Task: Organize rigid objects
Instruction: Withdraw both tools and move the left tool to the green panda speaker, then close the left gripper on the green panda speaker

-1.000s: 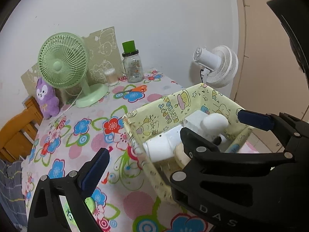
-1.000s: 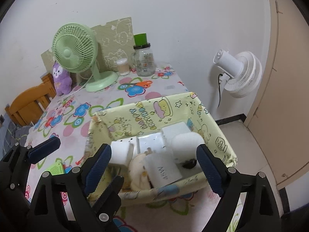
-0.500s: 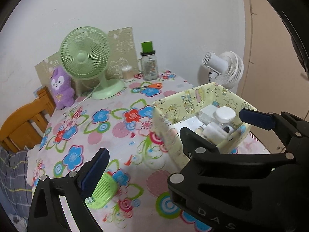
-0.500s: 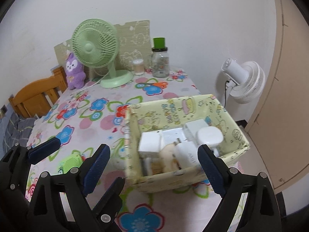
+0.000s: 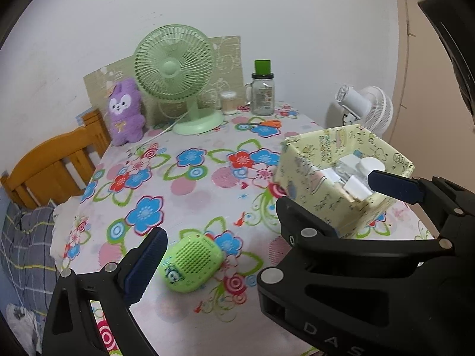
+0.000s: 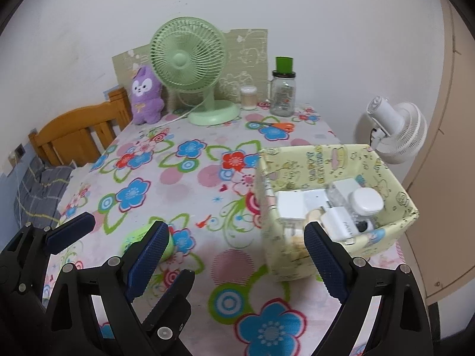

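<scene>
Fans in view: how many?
2. A pale green plastic desk fan stands at the table's far edge beside the purple plush toy; a white fan sits off the table's right side, against the wall.

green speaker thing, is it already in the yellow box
No, the green speaker lies on the flowered tablecloth, apart from the yellow box, beside the open left gripper.
</scene>
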Tool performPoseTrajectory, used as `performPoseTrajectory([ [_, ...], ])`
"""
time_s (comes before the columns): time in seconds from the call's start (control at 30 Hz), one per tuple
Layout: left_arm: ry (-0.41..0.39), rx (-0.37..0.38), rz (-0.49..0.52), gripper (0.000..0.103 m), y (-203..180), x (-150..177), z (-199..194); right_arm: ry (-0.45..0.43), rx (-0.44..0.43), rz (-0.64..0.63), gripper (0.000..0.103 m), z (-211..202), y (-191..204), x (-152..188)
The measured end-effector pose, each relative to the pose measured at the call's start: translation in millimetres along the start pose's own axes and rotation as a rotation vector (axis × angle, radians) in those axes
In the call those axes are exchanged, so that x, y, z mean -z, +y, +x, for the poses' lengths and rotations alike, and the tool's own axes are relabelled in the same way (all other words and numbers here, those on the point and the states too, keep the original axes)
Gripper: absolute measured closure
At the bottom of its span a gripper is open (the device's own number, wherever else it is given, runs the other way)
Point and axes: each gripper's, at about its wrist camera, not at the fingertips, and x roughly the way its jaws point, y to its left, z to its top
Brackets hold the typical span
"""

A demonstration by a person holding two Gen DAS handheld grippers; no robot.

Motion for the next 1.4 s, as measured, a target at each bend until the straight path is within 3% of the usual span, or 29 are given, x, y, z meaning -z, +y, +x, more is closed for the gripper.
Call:
performPoseTrajectory([
  [0.5,0.039,-0.03,-0.055,0.002,37.4,21.3,13.7,0.033,-0.017,-0.044,0.009,22.0,37.6,10.0],
  [0.87,0.084,-0.069,-0.079,0.002,58.1,31.3,40.8,0.051,-0.048,-0.085,0.009,48.5,56.1,14.9],
  [1.4,0.172,-0.061,-0.146,0.002,82.6,47.4,90.7,0.128,-0.074,-0.096,0.009,95.2,62.9,25.0],
])
